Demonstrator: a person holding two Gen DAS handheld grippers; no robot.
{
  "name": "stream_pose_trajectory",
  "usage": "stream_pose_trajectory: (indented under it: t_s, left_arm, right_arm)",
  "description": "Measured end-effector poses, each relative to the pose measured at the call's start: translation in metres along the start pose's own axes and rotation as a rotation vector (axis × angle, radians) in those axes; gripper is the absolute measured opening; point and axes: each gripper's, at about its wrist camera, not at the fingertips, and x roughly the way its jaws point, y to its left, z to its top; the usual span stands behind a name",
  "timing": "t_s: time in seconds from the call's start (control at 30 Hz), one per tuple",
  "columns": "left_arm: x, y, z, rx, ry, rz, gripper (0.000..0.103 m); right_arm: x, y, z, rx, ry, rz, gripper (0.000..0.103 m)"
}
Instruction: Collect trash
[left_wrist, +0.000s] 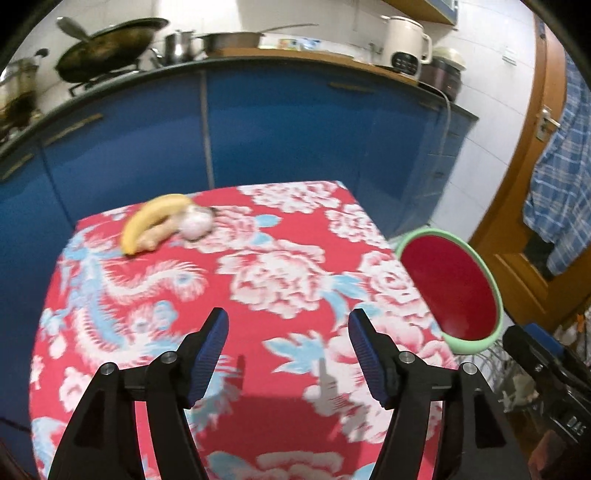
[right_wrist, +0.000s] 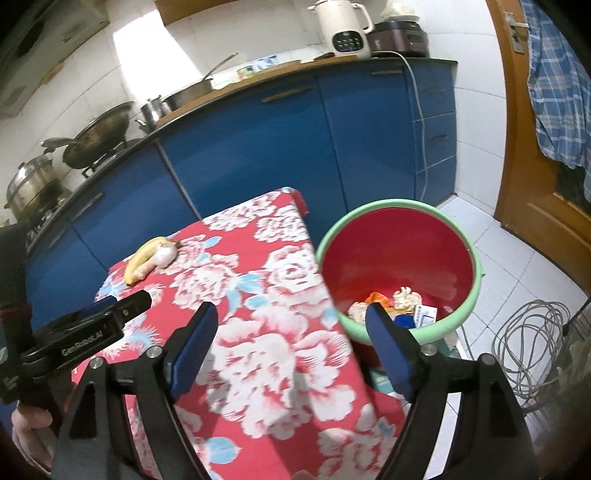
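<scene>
A red bin with a green rim (right_wrist: 400, 206) stands on the floor right of the table; it also shows in the left wrist view (left_wrist: 491, 280). Crumpled paper and wrappers (right_wrist: 404, 299) lie in its bottom. On the red floral tablecloth (left_wrist: 280, 266) a banana (left_wrist: 147, 221), a ginger piece (left_wrist: 157, 238) and a garlic bulb (left_wrist: 197, 223) lie at the far left corner; the banana shows in the right wrist view (right_wrist: 142, 258) too. My left gripper (left_wrist: 288, 328) is open and empty above the near table. My right gripper (right_wrist: 291, 325) is open and empty over the table's right edge, near the bin.
Blue kitchen cabinets (left_wrist: 273, 125) run behind the table, with a wok (left_wrist: 107, 48), pots and a white kettle (right_wrist: 343, 29) on the counter. A wooden door (right_wrist: 524, 158) with a plaid cloth is at the right. Coiled cable (right_wrist: 532, 343) lies on the floor.
</scene>
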Motion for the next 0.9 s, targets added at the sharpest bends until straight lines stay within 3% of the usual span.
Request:
stream_pose_trajectory:
  t_s: [0.27,0.9]
  left_arm:
    - [-0.023,0.024,-0.012,-0.042,-0.044,0.056,0.070]
    - [-0.029,0.037,-0.022,-0.075,-0.062,0.078,0.072]
  right_arm:
    - [-0.005,0.026,-0.010,-0.031,-0.002,0.015,0.085]
    - [-0.001,0.042,-0.018,-0.060,0.011,0.010,0.085]
